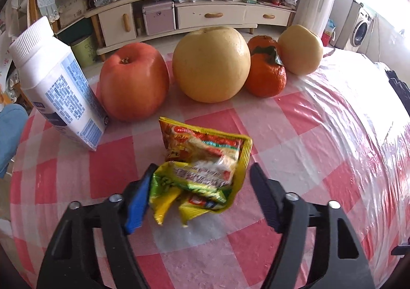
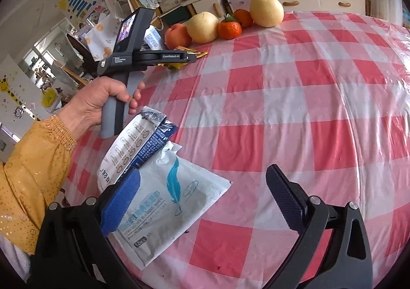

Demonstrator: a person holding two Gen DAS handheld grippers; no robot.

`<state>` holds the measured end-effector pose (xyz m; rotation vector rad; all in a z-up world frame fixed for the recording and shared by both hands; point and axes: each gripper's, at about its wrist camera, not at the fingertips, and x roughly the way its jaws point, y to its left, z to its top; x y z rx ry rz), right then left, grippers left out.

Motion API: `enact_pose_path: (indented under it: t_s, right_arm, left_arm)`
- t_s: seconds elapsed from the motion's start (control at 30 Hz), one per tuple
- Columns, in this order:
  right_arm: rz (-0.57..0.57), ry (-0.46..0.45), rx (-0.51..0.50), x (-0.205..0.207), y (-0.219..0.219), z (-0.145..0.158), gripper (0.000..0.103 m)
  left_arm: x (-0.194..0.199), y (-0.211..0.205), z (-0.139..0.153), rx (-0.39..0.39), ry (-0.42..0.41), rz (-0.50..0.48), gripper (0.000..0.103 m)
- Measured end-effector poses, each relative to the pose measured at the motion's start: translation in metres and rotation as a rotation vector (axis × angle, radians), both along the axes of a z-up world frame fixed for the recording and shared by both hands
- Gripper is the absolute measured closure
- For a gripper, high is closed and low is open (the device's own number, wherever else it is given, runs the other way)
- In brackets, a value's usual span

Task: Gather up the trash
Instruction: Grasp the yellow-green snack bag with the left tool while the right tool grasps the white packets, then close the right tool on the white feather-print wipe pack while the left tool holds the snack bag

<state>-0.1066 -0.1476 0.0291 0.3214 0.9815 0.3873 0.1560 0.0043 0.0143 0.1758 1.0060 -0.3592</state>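
Observation:
A crumpled yellow and red snack wrapper (image 1: 202, 168) lies on the checked tablecloth. My left gripper (image 1: 202, 173) is open, with its fingers on either side of the wrapper; the left pad touches its edge. In the right wrist view the left gripper (image 2: 191, 57) is held over the same wrapper (image 2: 188, 54). My right gripper (image 2: 205, 181) is open and empty above the table. A white wet-wipes packet (image 2: 169, 202) and a torn blue and white packet (image 2: 138, 145) lie by its left finger.
A red apple (image 1: 134, 81), a large pear (image 1: 211, 63), tangerines (image 1: 266, 71) and a second pear (image 1: 299, 49) line the table's far edge. A white carton (image 1: 56, 89) stands tilted at the left. A cluttered cabinet (image 1: 212, 15) is behind.

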Motion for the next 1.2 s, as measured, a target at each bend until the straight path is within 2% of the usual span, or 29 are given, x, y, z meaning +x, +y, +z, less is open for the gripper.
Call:
enact_pose_path:
  t_s: [0.1, 0.13, 0.23, 0.47, 0.73, 1.07, 1.2]
  right_arm:
    - [0.004, 0.006, -0.003, -0.001, 0.002, -0.001, 0.004]
    - [0.005, 0.008, -0.003, -0.001, 0.002, -0.001, 0.004]
    - [0.008, 0.012, -0.002, 0.000, 0.002, -0.003, 0.004]
    - [0.050, 0.045, -0.015, 0.003, 0.011, -0.011, 0.004]
    - [0.071, 0.157, 0.054, 0.004, 0.008, -0.028, 0.004]
    - [0.219, 0.174, 0.032, -0.015, 0.034, -0.027, 0.005]
    - [0.232, 0.162, 0.016, -0.018, 0.044, -0.026, 0.005]
  left_arm:
    - [-0.002, -0.003, -0.003, 0.014, -0.002, -0.004, 0.040]
    - [-0.002, -0.003, -0.003, 0.018, -0.003, -0.001, 0.048]
    - [-0.004, -0.004, -0.001, 0.013, 0.007, 0.013, 0.054]
    - [-0.022, -0.004, 0.006, 0.014, 0.017, 0.038, 0.056]
    - [-0.051, 0.009, 0.032, -0.012, -0.023, 0.039, 0.057]
    - [-0.101, 0.030, 0.065, -0.022, -0.071, 0.020, 0.057]
    - [-0.130, 0.037, 0.076, -0.035, -0.083, 0.009, 0.057]
